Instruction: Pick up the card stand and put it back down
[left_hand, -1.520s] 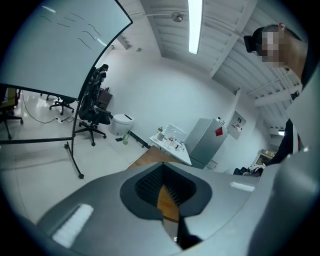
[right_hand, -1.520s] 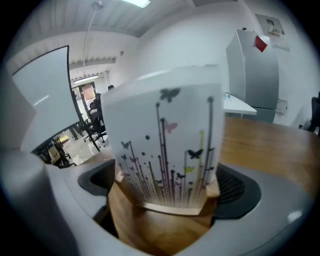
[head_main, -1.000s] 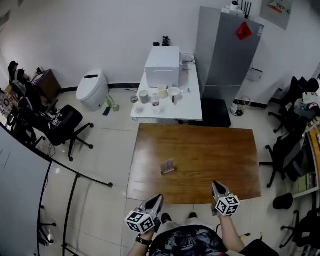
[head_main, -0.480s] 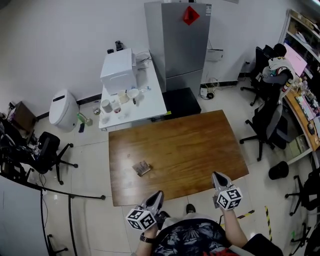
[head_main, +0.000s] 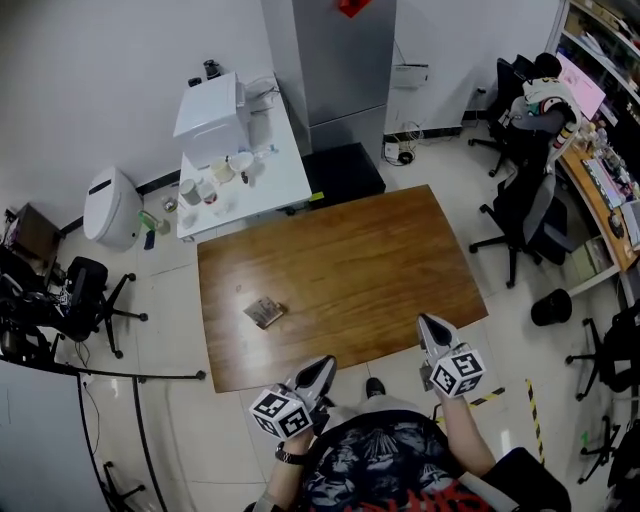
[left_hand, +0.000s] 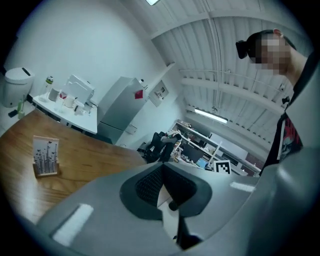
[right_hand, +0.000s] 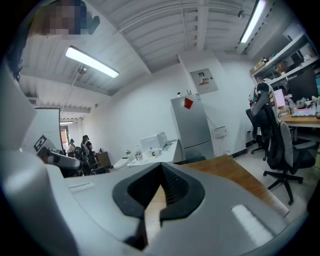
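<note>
The card stand (head_main: 264, 312) is a small wooden base with a printed card in it, standing on the left part of the brown wooden table (head_main: 380, 270). In the left gripper view the card stand (left_hand: 45, 156) shows upright at the far left. My left gripper (head_main: 324, 368) hovers at the table's near edge, right of the stand and well short of it, jaws shut and empty. My right gripper (head_main: 432, 326) hangs over the near right edge, tips together, holding nothing. Both gripper views show the tips (left_hand: 161, 167) (right_hand: 161, 168) meeting.
A white side table (head_main: 240, 175) with a white box, cups and bottles stands beyond the wooden table, next to a grey refrigerator (head_main: 330, 60). Office chairs (head_main: 525, 215) stand at the right, another chair (head_main: 85, 290) and a white bin (head_main: 110, 205) at the left.
The head view has swung: the table and stand now lie further left and turned. The right gripper's jaws have come together. Both grippers stay near the table's front edge.
</note>
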